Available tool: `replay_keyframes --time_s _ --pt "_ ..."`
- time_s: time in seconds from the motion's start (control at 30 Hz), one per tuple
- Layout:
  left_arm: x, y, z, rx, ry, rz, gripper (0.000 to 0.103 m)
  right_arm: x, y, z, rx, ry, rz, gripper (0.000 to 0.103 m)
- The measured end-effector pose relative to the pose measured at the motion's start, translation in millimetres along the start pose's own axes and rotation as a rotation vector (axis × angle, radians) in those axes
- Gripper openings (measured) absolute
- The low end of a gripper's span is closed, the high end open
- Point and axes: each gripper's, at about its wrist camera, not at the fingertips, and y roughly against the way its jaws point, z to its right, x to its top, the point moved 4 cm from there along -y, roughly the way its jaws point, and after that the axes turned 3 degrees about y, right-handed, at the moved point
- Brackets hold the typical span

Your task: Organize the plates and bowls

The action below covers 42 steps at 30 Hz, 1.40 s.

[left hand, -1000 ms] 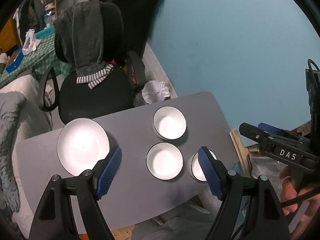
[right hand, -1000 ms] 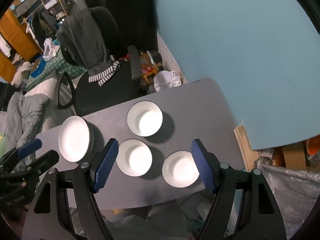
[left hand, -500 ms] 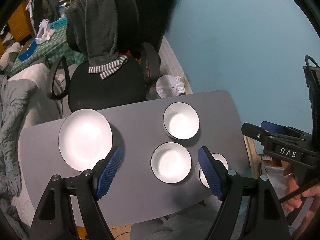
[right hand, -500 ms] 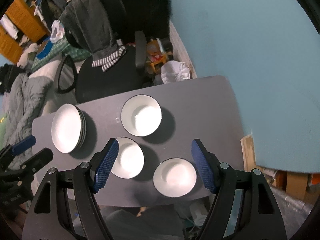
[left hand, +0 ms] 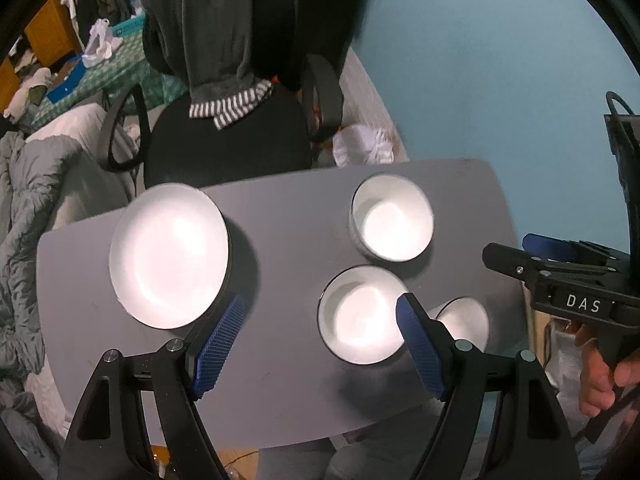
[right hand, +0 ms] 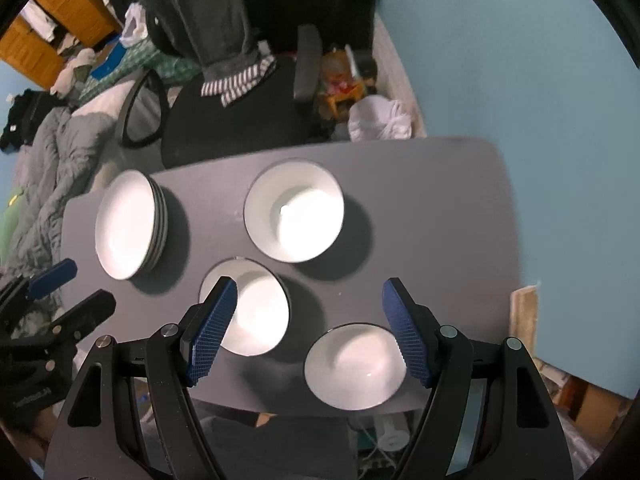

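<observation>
A grey table [left hand: 288, 248] [right hand: 424, 208] carries a stack of white plates [left hand: 168, 256] [right hand: 128, 224] at its left. Three white bowls stand to the right: a far bowl [left hand: 394, 222] [right hand: 294, 210], a middle bowl [left hand: 360, 316] [right hand: 256, 312] and a near bowl [left hand: 464, 320] [right hand: 354, 366]. My left gripper [left hand: 320, 306] hangs open and empty above the table, between the plates and the middle bowl. My right gripper [right hand: 310, 286] is open and empty too, over the gap between the middle and near bowls. The left gripper's right finger hides part of the near bowl.
Behind the table stands a black office chair [left hand: 224, 144] with a grey hoodie [left hand: 216, 28] over its back. A white bag [right hand: 380, 118] lies on the floor by the blue wall [left hand: 500, 80]. A grey duvet [left hand: 24, 200] is at left, a wooden board [right hand: 524, 312] at right.
Both grippers have come down toward the table, so the dishes look larger and closer. Their jaws stand as wide as before. No plate or bowl has moved.
</observation>
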Motion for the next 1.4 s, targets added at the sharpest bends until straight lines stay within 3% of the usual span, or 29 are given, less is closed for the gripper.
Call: replay_keyframes --time_s 0.23,0.47,0.8,0.9,1.17,1.23,1.4 --pt "-10.2 -54.1 -12.9 -0.007 -0.049 -0.086 0.080 -17.7 -56.4 -6.0 0.056 -0.011 -0.068 0.075" --pt "-22.3 -97.0 -19.8 -0.033 -0.037 -0.155 0.080 -30.8 -97.5 -11.9 0.024 0.040 -0.104 0.075" --pt "-36.3 -133.9 -17.1 -0.018 -0.034 -0.199 0.080 -31.7 -127.5 -20.3 0.001 0.155 -0.134 0.075" --pt "-37.8 -140.5 -12.7 -0.024 -0.035 -0.205 0.080 -32.2 -134.9 -18.4 0.007 0.161 -0.147 0.070" --pt "-43.8 -160.1 -14.4 -0.024 0.012 -0.262 0.058 -33.6 -144.8 -13.1 0.033 0.173 -0.168 0.050" --pt "-45.9 -164.2 -15.2 -0.024 0.029 -0.283 0.048 -33.1 -146.1 -11.0 0.034 0.175 -0.175 0.044" --pt "-49.7 -169.8 -14.1 -0.044 0.071 -0.299 0.039 -35.3 -145.7 -3.6 0.074 0.152 -0.180 0.033"
